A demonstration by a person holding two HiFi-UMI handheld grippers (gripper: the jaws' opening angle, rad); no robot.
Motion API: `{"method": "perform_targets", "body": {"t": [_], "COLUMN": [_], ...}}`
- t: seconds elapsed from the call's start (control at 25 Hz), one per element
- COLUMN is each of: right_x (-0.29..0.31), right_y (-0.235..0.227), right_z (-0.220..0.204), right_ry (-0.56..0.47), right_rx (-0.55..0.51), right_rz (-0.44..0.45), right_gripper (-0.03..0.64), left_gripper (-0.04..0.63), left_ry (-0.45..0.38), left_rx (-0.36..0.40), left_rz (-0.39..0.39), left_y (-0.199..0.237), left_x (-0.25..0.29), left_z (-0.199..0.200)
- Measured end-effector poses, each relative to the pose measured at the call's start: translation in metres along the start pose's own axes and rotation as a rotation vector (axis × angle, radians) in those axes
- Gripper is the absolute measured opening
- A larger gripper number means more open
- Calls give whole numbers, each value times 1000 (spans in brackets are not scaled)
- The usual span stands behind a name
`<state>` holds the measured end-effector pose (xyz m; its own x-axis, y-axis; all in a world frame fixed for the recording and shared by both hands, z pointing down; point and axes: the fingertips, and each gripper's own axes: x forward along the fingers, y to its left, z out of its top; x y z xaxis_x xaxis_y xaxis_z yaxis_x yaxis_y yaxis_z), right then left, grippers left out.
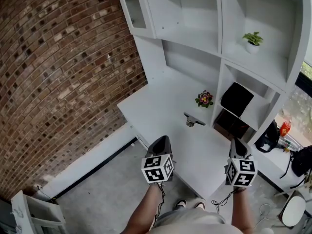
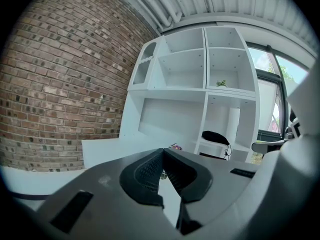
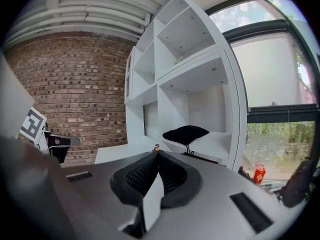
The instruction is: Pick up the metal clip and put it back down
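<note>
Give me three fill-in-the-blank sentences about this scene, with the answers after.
1. The metal clip is held by ____ gripper.
2. The left gripper and the right gripper both have their jaws ____.
3. The green potted plant stands on an upper ____.
Missing words: neither; shut; shelf.

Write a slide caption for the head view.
Both shut, the left gripper and right gripper hover by a white desk where a silver metal clip lies near a small flower pot.
</note>
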<state>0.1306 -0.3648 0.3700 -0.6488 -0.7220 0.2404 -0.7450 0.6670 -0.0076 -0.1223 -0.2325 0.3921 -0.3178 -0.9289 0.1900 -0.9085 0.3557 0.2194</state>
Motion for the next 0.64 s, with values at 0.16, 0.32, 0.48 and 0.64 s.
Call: {"method": "perform_targets", "body": {"t": [0.16,0.32,0.48,0.64], "right_x": [0,1,5,7], "right_y": [4,5,6,9], "right_z": [2,0,-2,-3], "right_ry": [-2,4,10,13], "right_rx": [-5,-4,-2,-5], "right_rz": [6,10,16,22], "right_gripper": [0,0,0,0], "left_gripper": [11,11,11,11], "left_ry": [3,12,12,9], "left_rx": [-9,-14,-18,-21], "left_rz": [1,3,8,9], "left_y": [4,6,7,8], "left_x": [0,0,1,2], "left_z": [-2,-5,-6,-7]}}
